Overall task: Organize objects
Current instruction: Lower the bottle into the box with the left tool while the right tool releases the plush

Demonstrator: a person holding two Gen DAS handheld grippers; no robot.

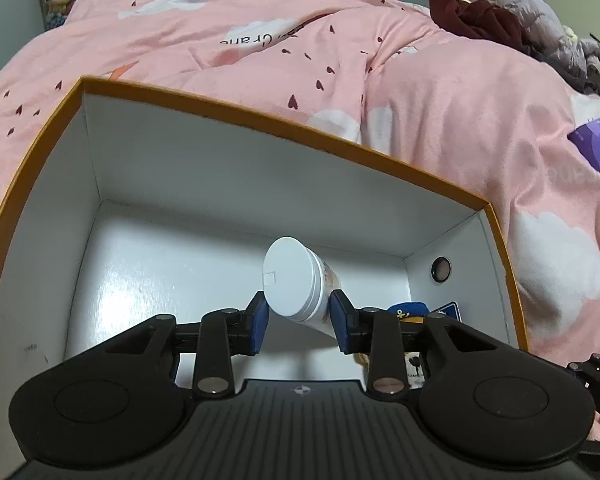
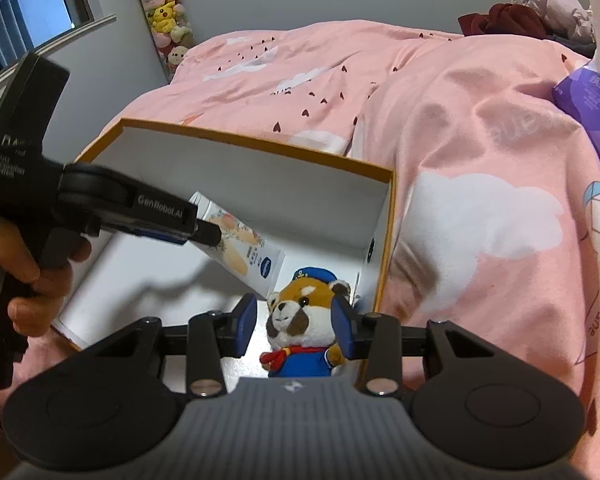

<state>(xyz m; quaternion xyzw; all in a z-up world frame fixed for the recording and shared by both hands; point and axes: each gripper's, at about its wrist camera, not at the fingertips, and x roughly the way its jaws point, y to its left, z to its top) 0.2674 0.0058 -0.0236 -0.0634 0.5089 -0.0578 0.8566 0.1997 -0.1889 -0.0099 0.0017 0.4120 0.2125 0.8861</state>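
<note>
A bed [image 2: 480,128] under a pink quilt fills the room beside a grey wall, and an orange-rimmed box [image 1: 260,118] lies on it. Inside the box, the left gripper [image 1: 300,320] stands parted around a white tube [image 1: 300,288], cap up, its left pad seemingly clear. The right gripper [image 2: 296,328] brackets a plush [image 2: 304,320] in the box's corner; grip unclear.

My left gripper [image 1: 299,322] angles steeply down with jaws part open around the tube [image 1: 296,280], my hand [image 2: 28,264] wrapped on its handle, while my right gripper [image 2: 296,326] tilts down, jaws part open, pads either side of the plush toy [image 2: 304,324].
</note>
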